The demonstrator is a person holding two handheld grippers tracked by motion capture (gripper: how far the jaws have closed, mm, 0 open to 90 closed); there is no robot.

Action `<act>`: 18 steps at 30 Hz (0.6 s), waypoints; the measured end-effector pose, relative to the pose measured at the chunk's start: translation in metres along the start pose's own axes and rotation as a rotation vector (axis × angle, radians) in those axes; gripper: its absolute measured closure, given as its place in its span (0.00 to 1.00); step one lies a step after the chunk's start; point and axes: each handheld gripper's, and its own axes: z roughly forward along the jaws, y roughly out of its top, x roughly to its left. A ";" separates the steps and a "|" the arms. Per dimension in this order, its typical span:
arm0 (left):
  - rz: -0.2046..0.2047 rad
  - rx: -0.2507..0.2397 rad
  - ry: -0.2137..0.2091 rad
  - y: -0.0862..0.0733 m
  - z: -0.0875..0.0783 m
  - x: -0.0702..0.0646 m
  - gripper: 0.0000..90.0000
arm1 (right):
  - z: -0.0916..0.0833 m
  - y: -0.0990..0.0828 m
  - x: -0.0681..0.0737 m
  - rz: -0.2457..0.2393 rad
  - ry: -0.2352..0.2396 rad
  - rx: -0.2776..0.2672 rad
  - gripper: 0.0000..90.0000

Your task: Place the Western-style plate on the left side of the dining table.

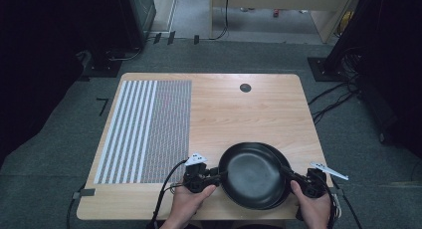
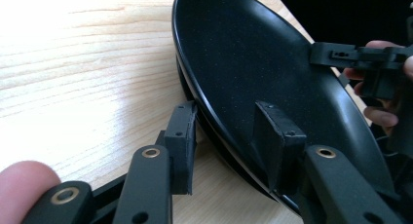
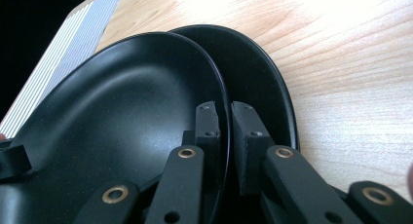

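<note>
Now the top plate [image 1: 251, 173] sits between both tools, rims straddled.

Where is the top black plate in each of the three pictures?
High view: top black plate sits bottom centre, between both grippers.
Left gripper view: it fills the upper right.
Right gripper view: it lies at left.
Shared landmark: the wooden table.

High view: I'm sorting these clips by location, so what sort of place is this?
Probably a lab or recording workshop, not a kitchen. A bare wooden table stands on grey carpet, cables trail across the floor beside dark equipment stands, and a striped calibration-like mat lies beside two stacked black plates.
</note>
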 end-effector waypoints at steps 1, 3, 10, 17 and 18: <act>-0.003 0.001 -0.008 0.000 0.000 0.001 0.69 | 0.000 0.000 0.000 0.000 0.000 0.000 0.92; 0.014 -0.002 -0.009 -0.001 0.002 0.001 0.70 | 0.001 -0.001 0.001 -0.002 -0.006 -0.002 0.90; 0.017 -0.006 -0.011 -0.001 0.002 0.002 0.70 | 0.006 -0.006 0.003 -0.005 -0.006 -0.009 0.84; 0.015 0.002 -0.021 -0.001 0.002 0.003 0.70 | 0.012 -0.010 0.000 0.060 0.020 -0.053 0.84; 0.008 0.008 -0.031 0.000 0.002 0.003 0.70 | 0.013 -0.010 -0.002 0.079 0.036 -0.048 0.84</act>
